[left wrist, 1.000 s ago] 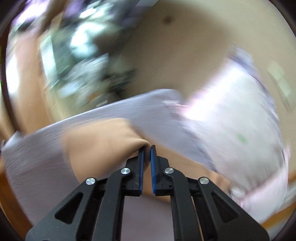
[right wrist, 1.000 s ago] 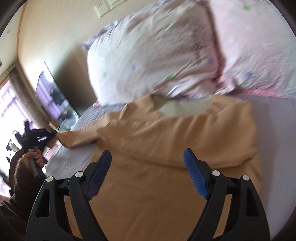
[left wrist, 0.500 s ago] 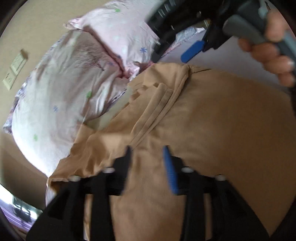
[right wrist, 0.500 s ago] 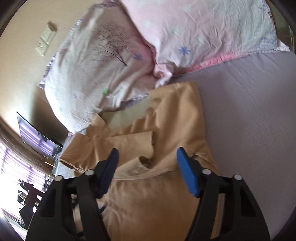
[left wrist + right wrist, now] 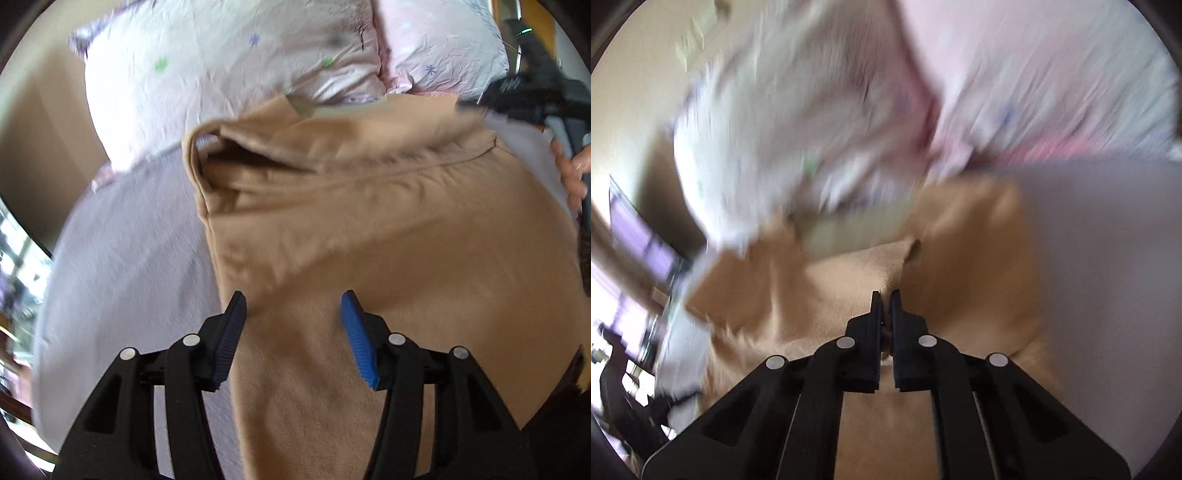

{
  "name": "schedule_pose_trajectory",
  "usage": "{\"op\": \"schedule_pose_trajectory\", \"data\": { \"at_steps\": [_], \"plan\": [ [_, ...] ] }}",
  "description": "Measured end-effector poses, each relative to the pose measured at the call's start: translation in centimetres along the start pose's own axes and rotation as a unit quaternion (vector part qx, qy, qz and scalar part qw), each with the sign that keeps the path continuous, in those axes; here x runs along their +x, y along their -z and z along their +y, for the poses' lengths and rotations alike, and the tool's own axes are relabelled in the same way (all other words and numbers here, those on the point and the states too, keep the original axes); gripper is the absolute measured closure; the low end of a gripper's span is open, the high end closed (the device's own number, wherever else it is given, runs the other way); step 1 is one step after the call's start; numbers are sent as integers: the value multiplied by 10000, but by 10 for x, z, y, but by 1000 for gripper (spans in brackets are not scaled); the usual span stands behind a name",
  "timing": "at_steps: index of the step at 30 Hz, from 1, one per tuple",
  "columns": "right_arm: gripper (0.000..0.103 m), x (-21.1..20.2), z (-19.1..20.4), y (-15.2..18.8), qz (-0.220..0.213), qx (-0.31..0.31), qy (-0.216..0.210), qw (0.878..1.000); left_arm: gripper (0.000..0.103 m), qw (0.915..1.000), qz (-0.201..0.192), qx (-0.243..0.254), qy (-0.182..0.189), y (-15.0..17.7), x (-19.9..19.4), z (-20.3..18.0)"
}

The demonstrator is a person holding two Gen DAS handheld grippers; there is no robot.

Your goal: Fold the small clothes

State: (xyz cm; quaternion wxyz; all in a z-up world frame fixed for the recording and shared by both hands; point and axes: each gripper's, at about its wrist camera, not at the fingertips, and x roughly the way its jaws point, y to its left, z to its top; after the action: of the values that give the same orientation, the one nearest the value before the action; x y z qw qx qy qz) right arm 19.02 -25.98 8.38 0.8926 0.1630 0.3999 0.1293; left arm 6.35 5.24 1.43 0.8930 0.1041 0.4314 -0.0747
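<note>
- The garment (image 5: pixel 388 229) is a plain tan, camel-like brown all over, with no print; a duller grey-beige patch shows at its neck opening (image 5: pixel 849 229).
- The bed sheet (image 5: pixel 129 258) is a pale lilac-grey, plain.
- The left pillow (image 5: pixel 221 74) is white to faint pink, scattered with small green and blue-violet star-like flowers and a thin dark branch motif.
- The right pillow (image 5: pixel 443 48) is pale pink with small blue-violet flowers.
- The left gripper (image 5: pixel 293 306) is black, with bright blue ribbed fingers (image 5: pixel 356 328) and silver screw heads.
- The right gripper (image 5: pixel 885 295) is black with silver screw heads.
- The wall (image 5: pixel 40 122) is beige-tan.
</note>
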Motion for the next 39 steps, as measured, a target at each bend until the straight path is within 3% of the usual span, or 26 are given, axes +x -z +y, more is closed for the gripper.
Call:
{"op": "schedule_pose_trajectory", "data": {
  "at_steps": [2, 4, 6, 9, 11, 14, 15, 16, 18, 19, 21, 23, 24, 26, 28, 30, 33, 35, 37, 39],
  "plan": [
    [98, -17, -13, -7, -428, 100, 403, 9982, 49, 9998, 14, -155, 109, 3, -1, 6],
    [97, -10, -27, -8, -129, 13, 1030, 9946, 48, 9991, 41, -346, 258, 5, 0, 12],
    [97, -3, -42, -5, 180, 232, 1238, 9919, 48, 9986, 36, -418, 310, 9, -3, 15],
    [80, -11, -40, -3, -105, 297, 747, 9967, 46, 9988, 35, -398, 271, 4, 3, 12],
    [57, -1, -31, -3, 8, 159, 590, 9981, 44, 9988, 43, -410, 265, -3, 9, 10],
    [54, 48, -37, 9, 1001, 162, 694, 9924, 43, 9987, 6, -434, 249, -2, 9, 9],
    [54, 47, -37, 9, 790, 72, 620, 9949, 43, 9986, -4, -447, 271, -1, 8, 9],
    [55, 45, -37, 8, 868, 87, 623, 9942, 43, 9980, -14, -503, 376, 1, 4, 12],
    [54, 24, -40, 12, 822, 299, 302, 9957, 43, 9947, -194, -621, 790, 9, -12, 21],
    [53, 3, -39, 18, 701, 239, -86, 9972, 42, 9926, -313, -663, 968, 13, -22, 26],
    [40, -31, -36, 35, 565, 37, -662, 9962, 36, 9859, -504, -740, 1412, 26, -41, 37],
    [16, -75, -34, 66, 500, -385, -1316, 9893, 30, 9694, -680, -900, 2181, 47, -61, 54],
    [14, -95, -35, 83, 508, -594, -1519, 9853, 29, 9604, -753, -966, 2501, 58, -69, 61],
    [13, -131, -39, 122, 639, -945, -1830, 9765, 22, 9427, -875, -1114, 3022, 88, -83, 77],
    [13, -154, -51, 160, 844, -1080, -1967, 9708, 18, 9343, -810, -1295, 3219, 117, -89, 89],
    [13, -171, -74, 202, 1141, -806, -1879, 9722, 18, 9331, -640, -1508, 3202, 138, -87, 96],
    [13, -163, -109, 236, 1414, -54, -1647, 9761, 18, 9366, -281, -1765, 3015, 164, -72, 96],
    [14, -148, -120, 248, 1567, 213, -1612, 9742, 19, 9312, -200, -1855, 3131, 166, -60, 94],
    [14, -127, -118, 254, 1677, 265, -1813, 9687, 19, 9247, -121, -1915, 3287, 163, -44, 83],
    [15, -111, -114, 256, 1699, 274, -2127, 9618, 25, 9237, -25, -1915, 3318, 158, -33, 74]
  ]
}}
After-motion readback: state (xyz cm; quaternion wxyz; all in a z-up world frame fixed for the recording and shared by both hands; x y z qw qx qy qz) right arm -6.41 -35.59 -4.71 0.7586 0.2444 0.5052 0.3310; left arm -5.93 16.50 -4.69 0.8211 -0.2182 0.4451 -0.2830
